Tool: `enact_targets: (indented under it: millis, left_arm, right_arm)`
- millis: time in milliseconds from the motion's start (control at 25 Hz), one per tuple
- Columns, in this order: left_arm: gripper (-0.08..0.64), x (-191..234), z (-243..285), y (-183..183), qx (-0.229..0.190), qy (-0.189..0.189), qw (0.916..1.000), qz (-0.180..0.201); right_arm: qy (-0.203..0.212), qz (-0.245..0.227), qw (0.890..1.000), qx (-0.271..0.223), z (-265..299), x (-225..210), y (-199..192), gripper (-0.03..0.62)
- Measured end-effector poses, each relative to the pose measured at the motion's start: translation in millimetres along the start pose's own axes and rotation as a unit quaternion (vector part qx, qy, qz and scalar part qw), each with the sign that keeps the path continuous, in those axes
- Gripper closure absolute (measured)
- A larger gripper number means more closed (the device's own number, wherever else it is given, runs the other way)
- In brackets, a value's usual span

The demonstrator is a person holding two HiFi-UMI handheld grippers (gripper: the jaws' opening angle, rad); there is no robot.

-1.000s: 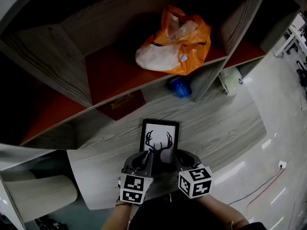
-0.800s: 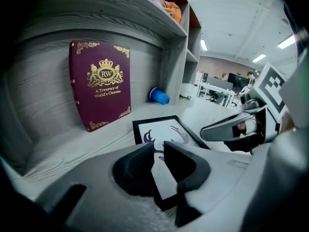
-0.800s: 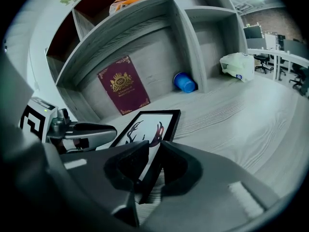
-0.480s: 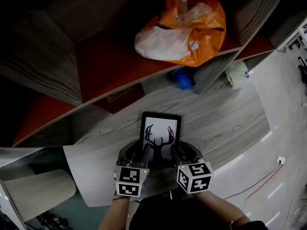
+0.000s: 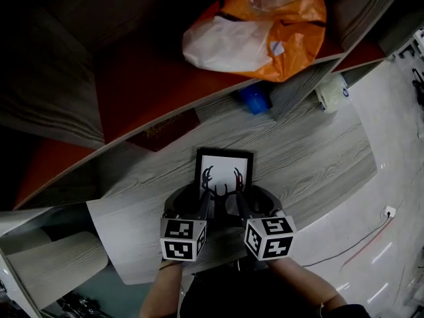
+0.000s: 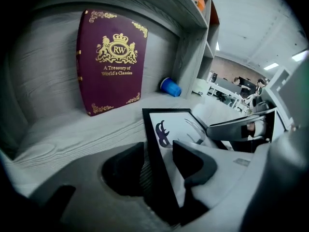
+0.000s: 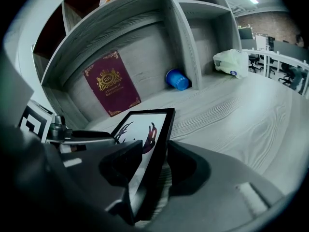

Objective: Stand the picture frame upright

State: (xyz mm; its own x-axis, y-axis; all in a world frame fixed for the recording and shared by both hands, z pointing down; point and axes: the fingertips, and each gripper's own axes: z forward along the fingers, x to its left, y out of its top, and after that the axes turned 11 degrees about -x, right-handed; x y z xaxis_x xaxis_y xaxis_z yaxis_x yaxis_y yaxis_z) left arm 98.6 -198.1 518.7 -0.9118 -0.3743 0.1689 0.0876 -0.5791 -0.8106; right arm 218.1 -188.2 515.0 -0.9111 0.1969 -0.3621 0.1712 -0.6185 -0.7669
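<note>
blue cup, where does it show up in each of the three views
Head view: the blue cup is upper middle, just below the orange bag.
Left gripper view: the blue cup is near centre, right of the maroon book.
Right gripper view: the blue cup is upper centre, at the foot of the shelf divider.
Shared landmark: the maroon book, left of the blue cup in all three views.

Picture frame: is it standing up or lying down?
Lying face up, not upright: the frame shows its antler print to the head view, far edge on the desk.
</note>
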Motion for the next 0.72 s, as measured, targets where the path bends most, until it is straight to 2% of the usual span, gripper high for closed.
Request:
enact_targets:
  millis: [320, 480, 720]
  left_arm:
    - [0.396, -3.1, 2.5, -0.9, 0.007, -0.012, 0.9999, -0.006]
    - [0.399, -3.5, 3.1, -1.1, 0.006, -0.009, 0.9999, -0.01]
    - [0.404, -3.6, 3.0, 0.8, 0.005, -0.009, 0.9997, -0.022]
  right_arm:
    - [-0.015, 0.008, 1.0, 0.018, 8.0, -0.2, -1.9, 0.44]
    - [-0.032, 0.006, 0.999, 0.02, 7.9, -4.8, -2.3, 0.471]
    - [-0.041, 0.019, 0.999, 0.02, 7.0, -7.9, -2.4, 0.483]
